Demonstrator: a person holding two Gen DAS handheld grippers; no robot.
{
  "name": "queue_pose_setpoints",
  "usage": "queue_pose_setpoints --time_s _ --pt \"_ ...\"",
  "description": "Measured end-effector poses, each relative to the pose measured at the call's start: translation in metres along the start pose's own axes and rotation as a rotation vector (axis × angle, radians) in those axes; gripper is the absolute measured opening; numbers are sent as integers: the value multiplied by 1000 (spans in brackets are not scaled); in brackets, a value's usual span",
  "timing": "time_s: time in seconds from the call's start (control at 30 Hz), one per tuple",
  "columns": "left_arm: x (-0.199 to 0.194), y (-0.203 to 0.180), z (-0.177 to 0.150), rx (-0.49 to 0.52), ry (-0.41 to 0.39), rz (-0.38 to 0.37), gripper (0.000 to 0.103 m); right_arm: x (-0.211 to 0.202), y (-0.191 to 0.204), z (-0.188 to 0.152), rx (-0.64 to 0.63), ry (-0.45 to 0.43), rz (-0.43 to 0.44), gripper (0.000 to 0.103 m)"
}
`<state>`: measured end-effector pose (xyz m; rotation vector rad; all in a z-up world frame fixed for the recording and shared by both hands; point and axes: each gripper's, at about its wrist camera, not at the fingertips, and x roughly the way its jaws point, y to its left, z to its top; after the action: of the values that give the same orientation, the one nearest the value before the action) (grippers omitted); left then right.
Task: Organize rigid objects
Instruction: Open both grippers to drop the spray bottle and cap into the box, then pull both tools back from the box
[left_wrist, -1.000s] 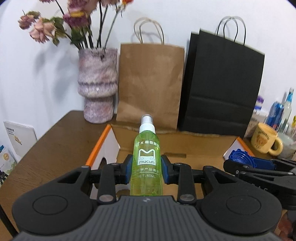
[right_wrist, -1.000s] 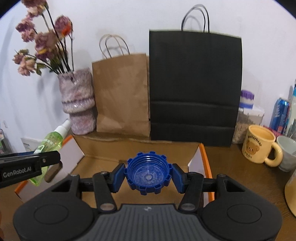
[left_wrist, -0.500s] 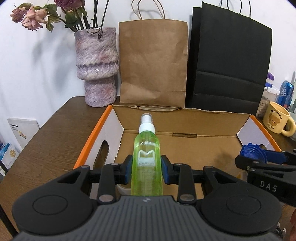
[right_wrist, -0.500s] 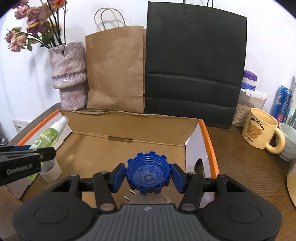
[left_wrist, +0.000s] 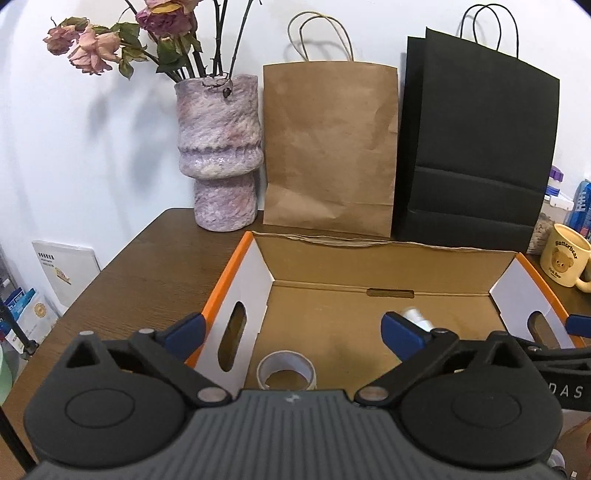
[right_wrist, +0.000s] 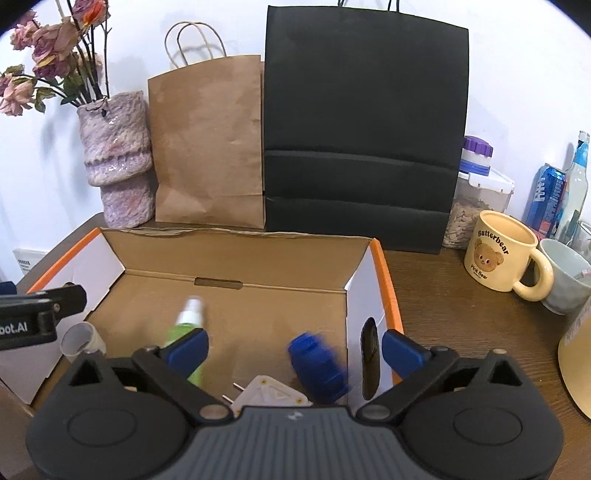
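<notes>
Both claws hang over the orange-edged cardboard box (right_wrist: 384, 280), jaws opening wide with nothing pressed between them: left gripper (left_wrist: 291, 332), right gripper (right_wrist: 293, 345). Green spray bottle (right_wrist: 186, 325) and blurred blue cap (right_wrist: 317, 363) sit low-centre inside; bare box floor stretches toward the far wall.

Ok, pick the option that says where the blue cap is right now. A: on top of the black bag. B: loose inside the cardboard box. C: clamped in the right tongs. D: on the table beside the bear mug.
B: the blue cap shows blurred and loose inside the cardboard box, between the pads of the right tongs, whose jaws are opening and not touching it.
</notes>
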<state>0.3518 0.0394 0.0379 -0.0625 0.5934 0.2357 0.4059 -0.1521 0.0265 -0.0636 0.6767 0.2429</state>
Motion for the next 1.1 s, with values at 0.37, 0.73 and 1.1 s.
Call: queue_pose_setpoints --time_s 0.37,0.73,1.1 --pt "-6 1 0 -5 -14 3 103 -9 0 0 3 -26 -2 103" --pt "-35 9 -1 -8 -58 -9 103 -43 -5 2 19 -99 4 103" --pt "-74 22 -12 0 -109 -25 103 -94 -2 -11 -35 -193 4 103"
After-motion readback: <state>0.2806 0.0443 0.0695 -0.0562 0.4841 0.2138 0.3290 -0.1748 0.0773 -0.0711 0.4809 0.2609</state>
